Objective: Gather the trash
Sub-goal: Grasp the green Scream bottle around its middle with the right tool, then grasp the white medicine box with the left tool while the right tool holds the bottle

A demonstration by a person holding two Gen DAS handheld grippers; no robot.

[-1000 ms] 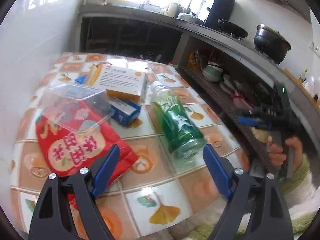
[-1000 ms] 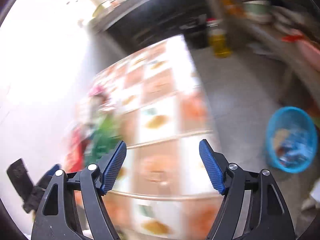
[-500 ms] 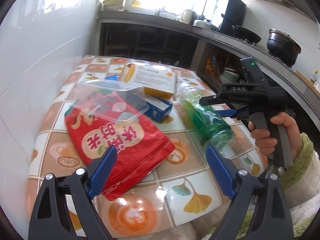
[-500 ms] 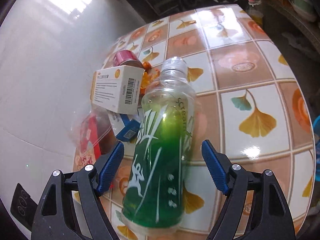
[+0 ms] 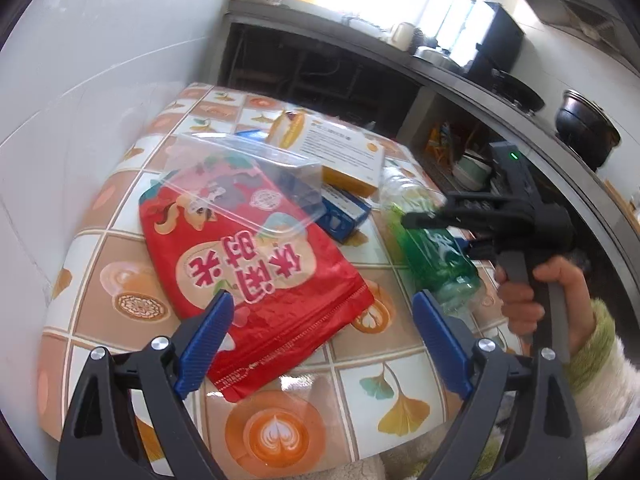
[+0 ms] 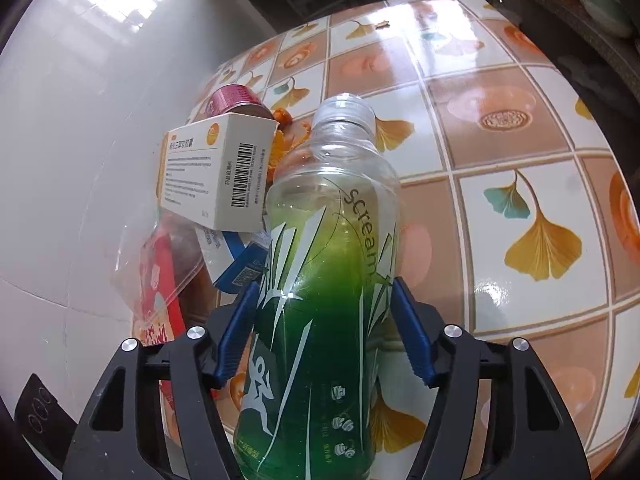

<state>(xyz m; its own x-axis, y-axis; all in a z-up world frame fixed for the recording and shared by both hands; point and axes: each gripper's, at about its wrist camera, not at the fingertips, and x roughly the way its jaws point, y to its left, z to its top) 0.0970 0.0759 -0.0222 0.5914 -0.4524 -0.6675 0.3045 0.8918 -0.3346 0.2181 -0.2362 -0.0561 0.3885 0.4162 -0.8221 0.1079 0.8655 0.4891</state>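
Observation:
A green plastic bottle [image 6: 320, 280] lies on the tiled table [image 6: 520, 140], cap pointing away. My right gripper [image 6: 324, 320] is shut on the bottle's body, its blue pads [image 6: 236, 332] pressing both sides; the bottle also shows in the left wrist view [image 5: 436, 252]. A red snack bag [image 5: 256, 276] lies under a clear plastic lid [image 5: 244, 184]. A white and orange carton [image 5: 340, 152] and a blue box [image 5: 344, 212] lie behind it. My left gripper [image 5: 324, 340] is open and empty, above the bag's near end.
A pink-topped can [image 6: 236, 100] and orange peel [image 6: 288, 132] lie behind the carton. A white tiled wall [image 5: 80, 100] borders the table's left side. A dark kitchen counter with pots [image 5: 584, 128] runs along the right, with shelves beneath it.
My right gripper has moved forward over the green bottle and closed on it. The left gripper has shifted slightly left and stayed open.

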